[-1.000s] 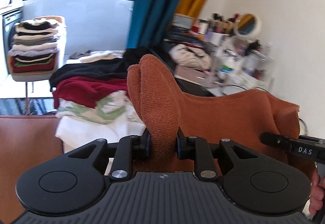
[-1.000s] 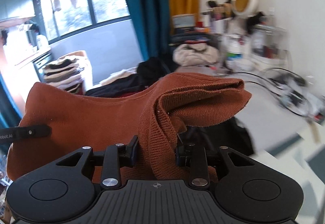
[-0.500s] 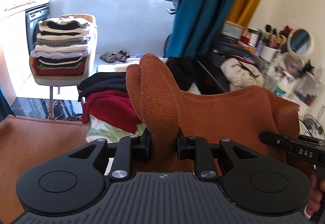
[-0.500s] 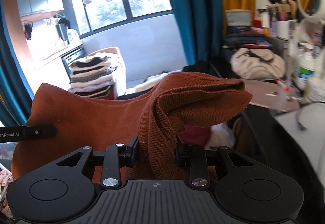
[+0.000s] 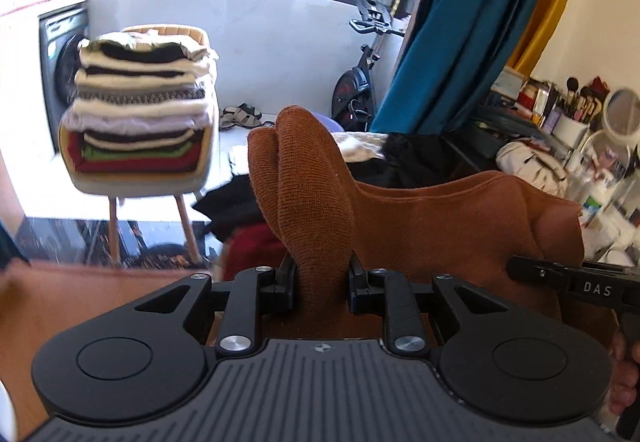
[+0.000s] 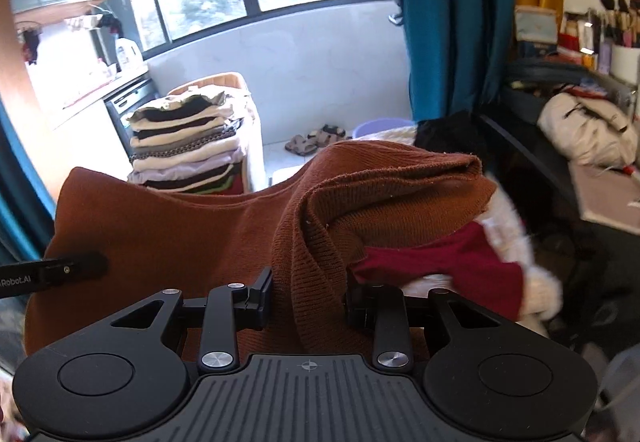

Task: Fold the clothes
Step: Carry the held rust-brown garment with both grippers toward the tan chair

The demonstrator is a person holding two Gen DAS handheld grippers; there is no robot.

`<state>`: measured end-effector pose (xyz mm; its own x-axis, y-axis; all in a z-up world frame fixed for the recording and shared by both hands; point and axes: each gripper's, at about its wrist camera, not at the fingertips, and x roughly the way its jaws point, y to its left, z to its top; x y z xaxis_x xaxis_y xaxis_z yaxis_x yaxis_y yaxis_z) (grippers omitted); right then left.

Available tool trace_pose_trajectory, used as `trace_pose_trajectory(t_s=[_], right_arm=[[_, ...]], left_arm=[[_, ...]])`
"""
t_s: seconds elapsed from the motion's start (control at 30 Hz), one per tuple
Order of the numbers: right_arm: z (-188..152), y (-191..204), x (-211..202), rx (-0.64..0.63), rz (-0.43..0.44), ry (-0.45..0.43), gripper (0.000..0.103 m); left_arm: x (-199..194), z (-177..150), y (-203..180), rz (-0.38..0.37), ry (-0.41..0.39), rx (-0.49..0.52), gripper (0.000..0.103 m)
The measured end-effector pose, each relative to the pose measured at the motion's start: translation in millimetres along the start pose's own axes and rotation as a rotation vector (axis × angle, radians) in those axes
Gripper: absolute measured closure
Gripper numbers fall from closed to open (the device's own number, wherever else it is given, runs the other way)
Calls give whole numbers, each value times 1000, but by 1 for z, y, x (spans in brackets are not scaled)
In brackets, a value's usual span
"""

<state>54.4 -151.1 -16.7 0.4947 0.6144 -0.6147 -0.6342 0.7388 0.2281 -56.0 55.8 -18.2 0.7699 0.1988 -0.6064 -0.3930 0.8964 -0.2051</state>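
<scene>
A rust-orange knit garment point(image 5: 448, 226) hangs stretched in the air between my two grippers. My left gripper point(image 5: 320, 282) is shut on a bunched fold at its left end. My right gripper point(image 6: 308, 294) is shut on a bunched fold of the same rust-orange garment point(image 6: 180, 242) at its right end. The right gripper shows at the right edge of the left wrist view, the left one at the left edge of the right wrist view. A stack of folded clothes point(image 5: 140, 113) rests on a chair point(image 5: 136, 185) ahead; the same stack of folded clothes point(image 6: 188, 145) appears in the right wrist view.
Unfolded clothes, dark red point(image 6: 448, 266), black point(image 5: 404, 157) and white, lie heaped below the garment. A cluttered dressing table with a round mirror point(image 5: 620, 117) stands at the right. Teal curtain point(image 5: 460, 41), exercise bike point(image 5: 360, 81), sandals point(image 6: 316, 139) and a washing machine point(image 5: 60, 57) are behind.
Both grippers have swung left with the garment still held; the chair with the folded stack now looms larger and nearer the middle, and the dressing table has slid toward the right edge.
</scene>
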Motion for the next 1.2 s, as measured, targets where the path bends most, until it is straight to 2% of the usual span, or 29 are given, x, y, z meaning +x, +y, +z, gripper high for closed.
trace_pose_trajectory(t_s=[0.07, 0.17, 0.4, 0.57, 0.67, 0.83, 0.93, 1.03, 1.2], right_arm=[[7, 27, 18, 11, -9, 3, 74], [16, 67, 45, 28, -22, 6, 74], [39, 160, 109, 67, -53, 15, 74], [64, 191, 161, 69, -30, 6, 74], [86, 200, 203, 73, -3, 7, 74], [155, 209, 292, 90, 62, -28, 74], [216, 213, 343, 81, 103, -41, 74], [282, 224, 391, 42, 144, -62, 74], [383, 252, 464, -31, 219, -101, 74]], left_arm=[[1, 19, 36, -11, 6, 40, 80], [7, 41, 68, -18, -2, 79, 80], [33, 73, 150, -22, 13, 5, 80], [61, 97, 193, -12, 8, 41, 80], [86, 124, 219, 12, 4, 36, 80], [137, 198, 260, 64, -20, 51, 80], [169, 254, 282, 88, -40, 31, 80], [191, 302, 305, 114, -99, -2, 80], [216, 369, 354, 178, -173, 14, 80]])
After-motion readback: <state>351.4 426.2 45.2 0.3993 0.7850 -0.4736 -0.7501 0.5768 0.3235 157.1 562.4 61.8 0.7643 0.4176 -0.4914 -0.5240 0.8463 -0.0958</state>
